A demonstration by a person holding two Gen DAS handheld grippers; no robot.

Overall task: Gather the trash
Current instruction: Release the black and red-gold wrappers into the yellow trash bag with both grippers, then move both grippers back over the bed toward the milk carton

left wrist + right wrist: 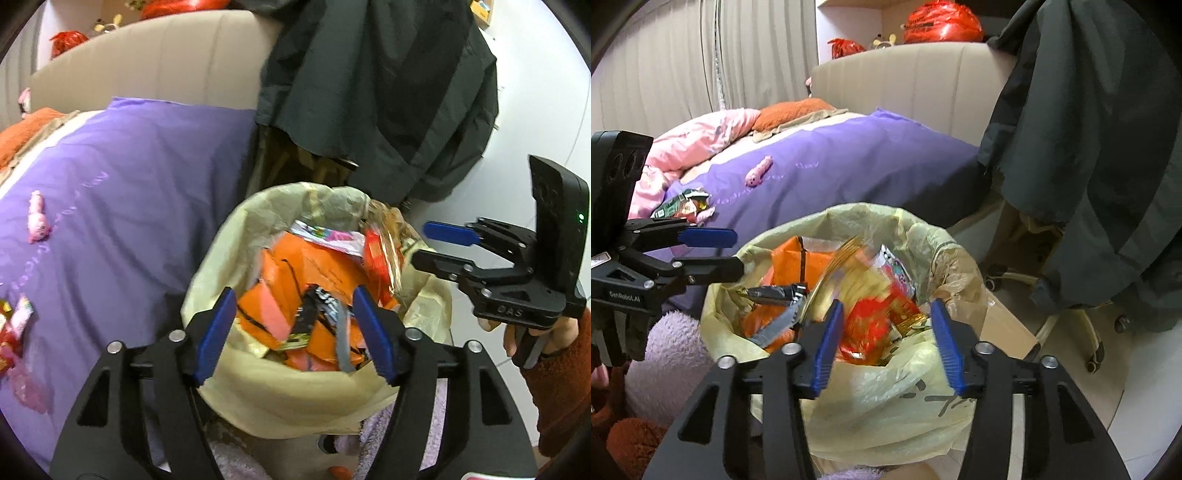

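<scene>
Both tongs hang over the trash bag [295, 402], and both are spread wide with nothing in them. The left tongs [295, 332] and right tongs [886, 336] point down at wrappers [875, 325] inside. More wrappers [685, 205] lie on the purple bed [122, 206].

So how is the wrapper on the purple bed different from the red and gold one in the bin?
The green and red crumpled wrapper lies out on the purple bedspread, not collected yet; the shiny red and gold wrapper already sits inside the yellow-lined trash bin. The first is partly green; the second has no green showing. The first lies almost alone; the second is piled among orange scraps. Both are crinkly snack wrappers.
</scene>
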